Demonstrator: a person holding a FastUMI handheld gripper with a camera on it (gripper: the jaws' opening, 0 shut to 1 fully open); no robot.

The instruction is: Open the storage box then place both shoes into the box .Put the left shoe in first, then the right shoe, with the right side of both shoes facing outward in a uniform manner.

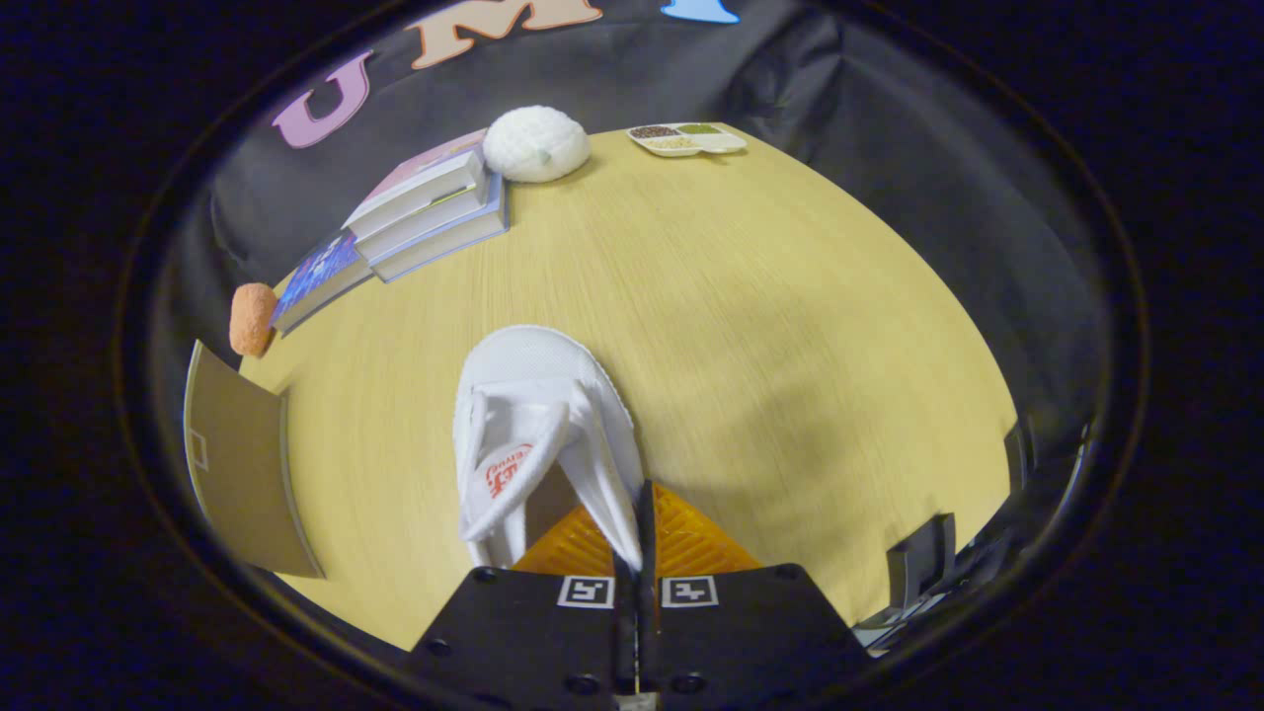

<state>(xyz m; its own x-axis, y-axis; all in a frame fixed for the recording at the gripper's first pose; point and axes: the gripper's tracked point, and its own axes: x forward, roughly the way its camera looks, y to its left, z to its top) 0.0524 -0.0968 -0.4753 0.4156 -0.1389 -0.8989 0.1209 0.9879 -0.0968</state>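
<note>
A white mesh shoe [538, 415] with a strap and a red mark on its insole hangs toe-forward above the wooden table [770, 326]. My gripper [640, 538] is shut on the shoe's heel-side rim, which is pinched thin between the two fingers. The shoe's toe points away from me toward the books. A brown cardboard panel [242, 474], which looks like the storage box or its flap, stands to the left of the shoe at the table's near left edge.
A stack of books [415, 217] lies at the far left of the table, with a white fluffy ball [536, 143] behind it. A small divided tray [688, 138] sits at the far edge. An orange ball [252, 318] rests by the left edge. A dark fixture [923, 563] stands near right.
</note>
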